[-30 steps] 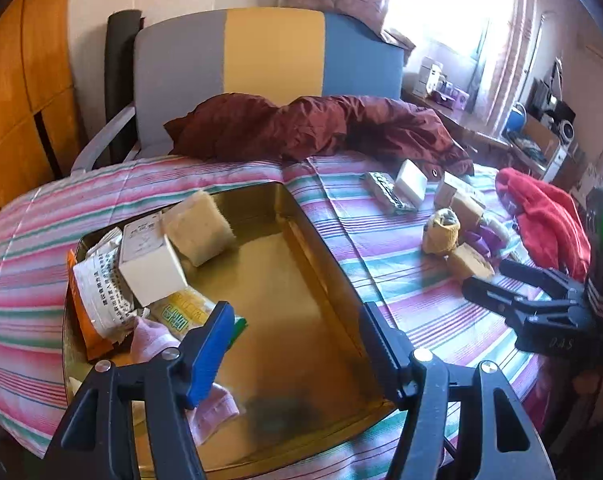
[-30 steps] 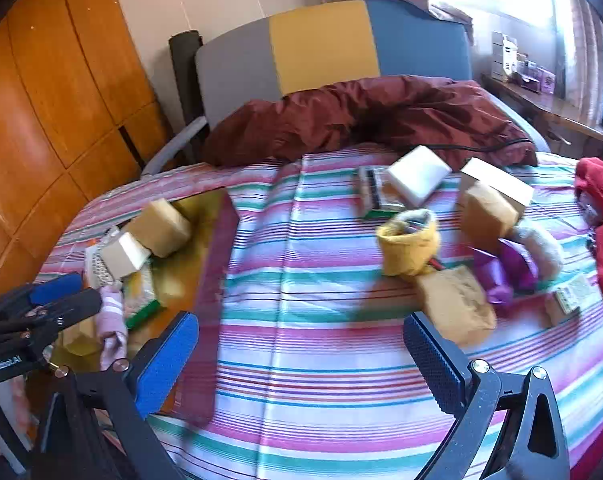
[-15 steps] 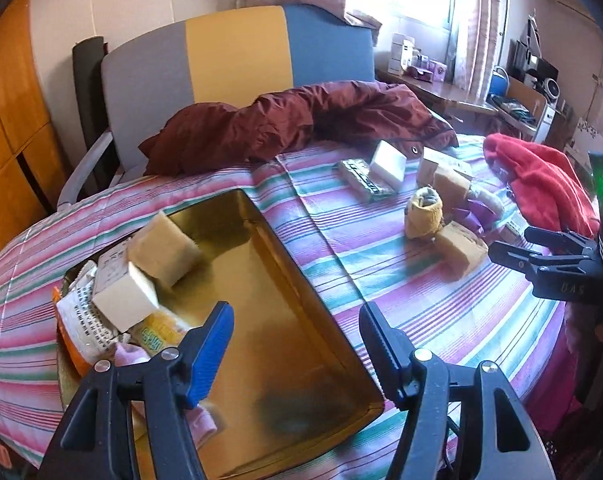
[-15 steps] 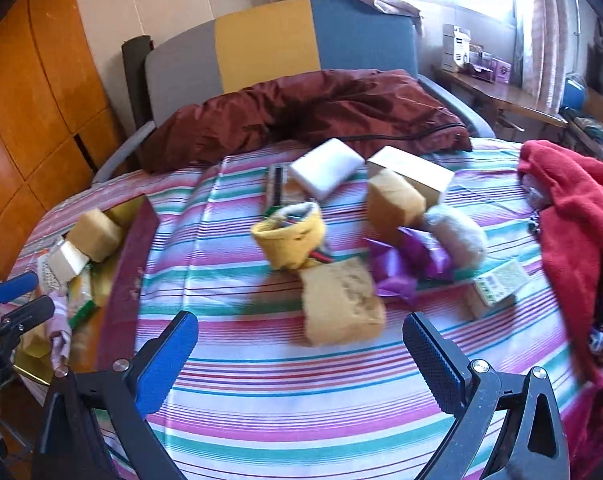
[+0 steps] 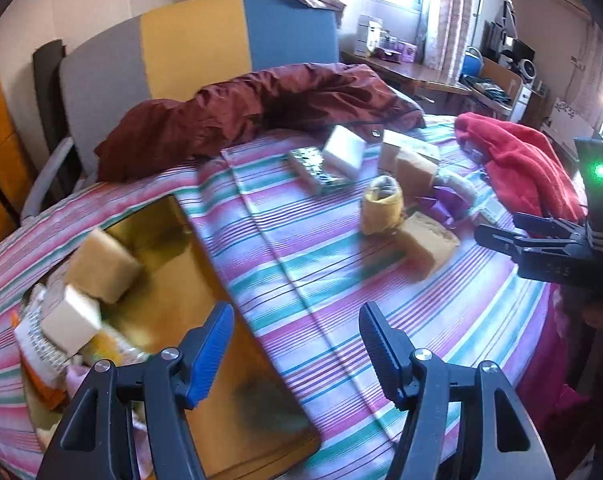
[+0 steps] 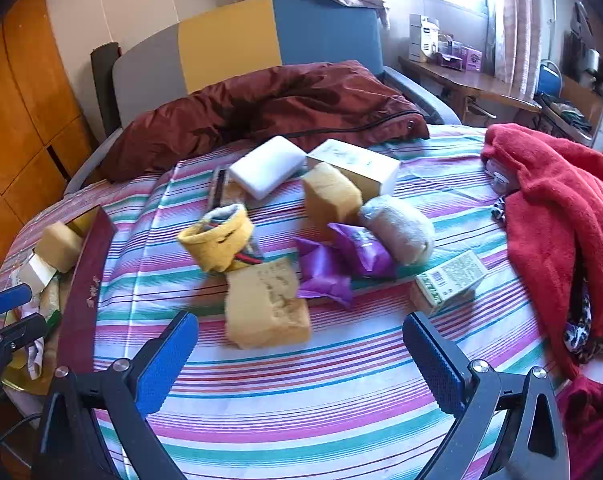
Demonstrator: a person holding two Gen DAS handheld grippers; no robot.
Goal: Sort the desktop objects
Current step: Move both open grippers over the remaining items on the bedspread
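A gold tray [image 5: 221, 380] sits at the table's left and holds a tan sponge [image 5: 101, 266], a white box [image 5: 71, 320] and packets. My left gripper [image 5: 295, 344] is open and empty above the tray's right edge. My right gripper [image 6: 301, 354] is open and empty just before a tan sponge [image 6: 267, 306]. Behind that sponge lie a yellow sock [image 6: 217, 242], purple wrappers [image 6: 341, 262], a beige sock roll [image 6: 397, 228], a second sponge [image 6: 329, 196], a white block [image 6: 267, 166] and a small printed box [image 6: 449, 282].
A red towel [image 6: 557, 220] lies at the table's right edge. A maroon jacket [image 6: 261, 108] lies at the back against a chair. The tray's maroon outer side [image 6: 83, 292] shows at the left of the right wrist view. A striped cloth [image 6: 301, 400] covers the table.
Both grippers have swung right across the table. The loose pile has come closer and more central in the right wrist view. The tray has slid leftward in both views.
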